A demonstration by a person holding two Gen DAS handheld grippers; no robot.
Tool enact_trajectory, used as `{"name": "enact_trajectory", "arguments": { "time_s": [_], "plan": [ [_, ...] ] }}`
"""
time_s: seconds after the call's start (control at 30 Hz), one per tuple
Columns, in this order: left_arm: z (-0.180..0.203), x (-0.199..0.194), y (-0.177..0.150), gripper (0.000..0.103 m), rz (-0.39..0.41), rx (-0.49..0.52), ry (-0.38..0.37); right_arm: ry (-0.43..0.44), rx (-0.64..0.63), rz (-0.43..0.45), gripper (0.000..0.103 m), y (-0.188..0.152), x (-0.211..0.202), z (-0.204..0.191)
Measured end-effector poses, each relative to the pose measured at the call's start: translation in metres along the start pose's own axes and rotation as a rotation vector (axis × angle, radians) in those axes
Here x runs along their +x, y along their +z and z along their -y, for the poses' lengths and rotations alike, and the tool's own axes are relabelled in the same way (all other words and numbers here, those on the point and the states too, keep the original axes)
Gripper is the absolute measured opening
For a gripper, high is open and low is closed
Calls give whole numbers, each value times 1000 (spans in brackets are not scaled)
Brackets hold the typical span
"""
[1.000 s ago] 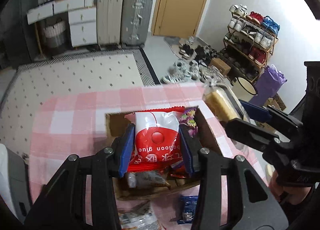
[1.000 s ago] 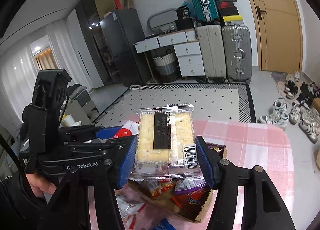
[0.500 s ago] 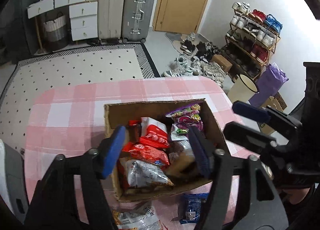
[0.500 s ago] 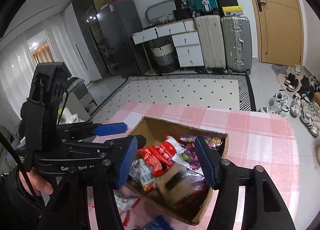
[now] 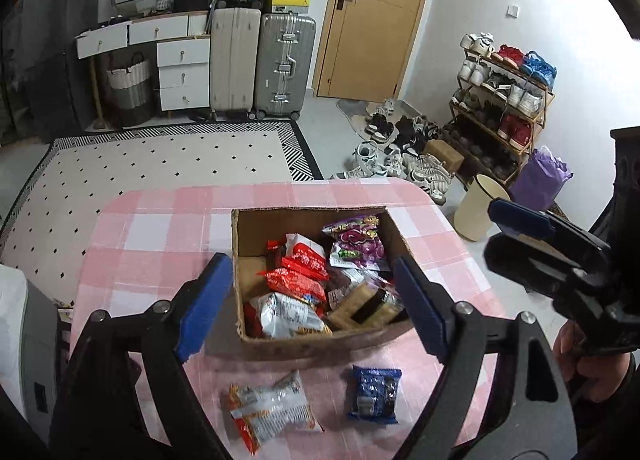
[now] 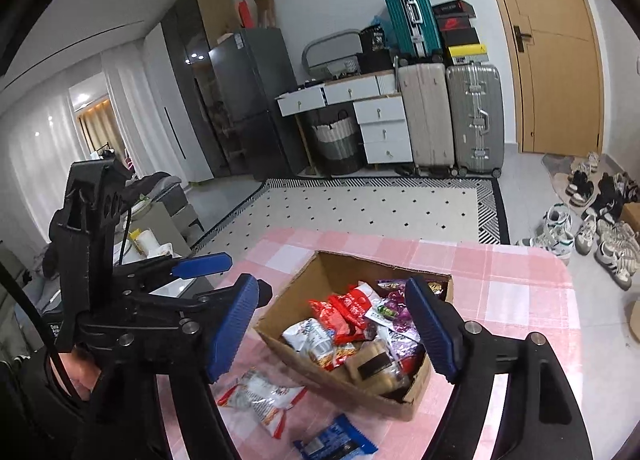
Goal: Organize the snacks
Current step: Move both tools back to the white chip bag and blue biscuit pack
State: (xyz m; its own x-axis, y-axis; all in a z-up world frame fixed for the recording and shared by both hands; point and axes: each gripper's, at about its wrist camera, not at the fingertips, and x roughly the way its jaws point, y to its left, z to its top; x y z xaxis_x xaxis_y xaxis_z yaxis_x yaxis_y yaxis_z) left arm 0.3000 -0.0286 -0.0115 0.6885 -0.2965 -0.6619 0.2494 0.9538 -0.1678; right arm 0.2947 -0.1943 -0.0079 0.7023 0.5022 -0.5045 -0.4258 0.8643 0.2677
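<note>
The pink checked table (image 5: 160,228) is filling the lower half of both views, and the cardboard box (image 5: 304,340) is sitting at its centre, its long axis running from the lower edge of the left wrist view toward the rug. A second ago each gripper was pinching a packet over the box, a red-and-white one on the left and a cracker packet on the right; now both packets are lying inside. The left gripper (image 5: 310,308) is hanging above the box's near wall with its jaws opening and nothing between them, the blue pads standing well outside the box's side walls. The right gripper (image 6: 334,330) is likewise opening and empty, framing the box from the lower centre of its own view. The cracker packet (image 5: 366,306) is resting in the box's near right corner, tilted, its long axis running roughly left to right across the frame. Just below the box, on the cloth, a clear-and-red snack bag (image 5: 272,408) and a blue packet (image 5: 374,394) are lying apart from each other. Only the left wrist view is showing the shoe rack at the right; only the right wrist view is showing the dark fridge at upper left.
</note>
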Motion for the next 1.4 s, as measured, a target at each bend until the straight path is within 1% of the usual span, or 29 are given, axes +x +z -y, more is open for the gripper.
{"name": "enact_trajectory", "arguments": {
  "time_s": [0.07, 0.1, 0.2, 0.33, 0.43, 0.5, 0.57, 0.63, 0.7, 0.77, 0.9, 1.03, 1.3, 1.4],
  "plan": [
    [-1, -15, -8, 82, 14, -14, 9, 0, 0, 20, 86, -4, -13, -7],
    [-1, -21, -11, 82, 21, -20, 6, 4, 3, 31, 87, -7, -20, -11],
    [0, -40, -25, 83, 39, -21, 18, 15, -2, 40, 90, -17, -35, -21],
    [2, -61, -45, 85, 52, -15, 28, 20, -4, 35, 90, -31, -48, -34],
    [-1, -72, -60, 86, 57, -31, 30, 21, 1, 34, 90, -44, -57, -42],
    [-5, -80, -67, 87, 66, -55, 56, 16, 5, 37, 92, -51, -61, -45],
    [-10, -91, -74, 89, 87, -84, 62, 17, 12, 42, 93, -57, -64, -46],
    [-14, -98, -78, 103, 104, -88, 79, 10, 20, 53, 94, -63, -68, -49],
    [-15, -103, -82, 102, 119, -82, 94, 6, 31, 76, 100, -67, -71, -45],
    [-17, -107, -86, 102, 119, -78, 88, 2, 43, 87, 100, -72, -73, -43],
    [-19, -107, -99, 102, 122, -93, 77, -7, 58, 76, 101, -87, -70, -39],
    [-22, -98, -117, 102, 115, -104, 70, -20, 72, 42, 101, -106, -63, -32],
    [-34, -60, -157, 102, 26, -135, 76, -38, 95, -66, 103, -149, -30, -21],
    [-36, -49, -169, 102, 8, -137, 76, -48, 110, -104, 103, -163, -17, -17]
  ]
}}
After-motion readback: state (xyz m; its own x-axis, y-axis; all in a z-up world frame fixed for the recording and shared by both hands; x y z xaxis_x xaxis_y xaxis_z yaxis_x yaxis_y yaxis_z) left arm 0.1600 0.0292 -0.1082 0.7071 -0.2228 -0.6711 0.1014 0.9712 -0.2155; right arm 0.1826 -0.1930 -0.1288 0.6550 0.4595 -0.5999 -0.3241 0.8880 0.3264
